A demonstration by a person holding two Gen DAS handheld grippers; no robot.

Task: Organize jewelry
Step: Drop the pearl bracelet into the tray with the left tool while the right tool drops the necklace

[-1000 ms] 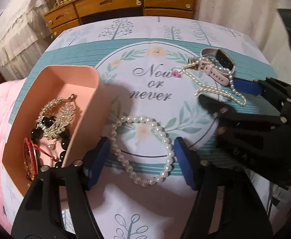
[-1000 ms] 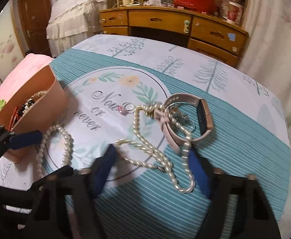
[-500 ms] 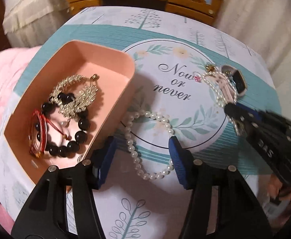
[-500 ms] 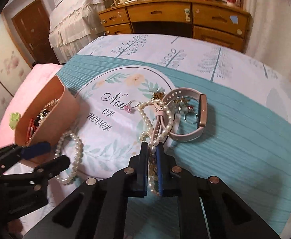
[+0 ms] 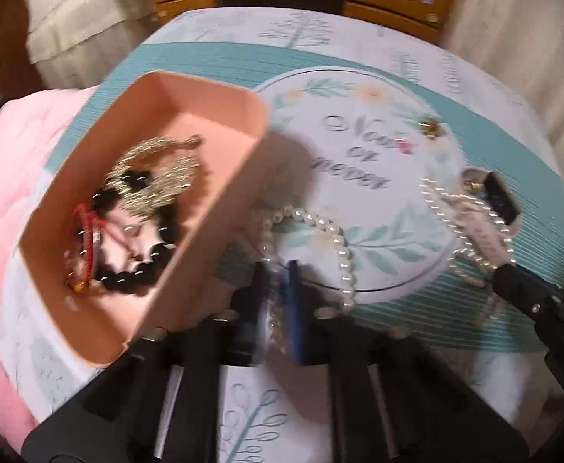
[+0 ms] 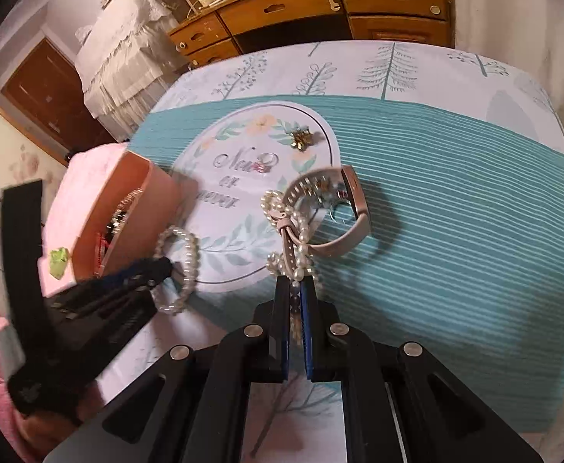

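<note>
A: Jewelry first: our left gripper [image 5: 278,301] is clamped on the pearl bracelet [image 5: 320,239], whose loop lies on the cloth [image 6: 455,200] just ahead of the jaws.

B: And our right gripper [image 6: 295,301] pinches the pearl necklace [image 6: 293,227]. The strand runs forward from the jaws over the pink watch [image 6: 343,212].

A: The pink box [image 5: 158,88] sits left of our left jaws, with beads inside.
</note>
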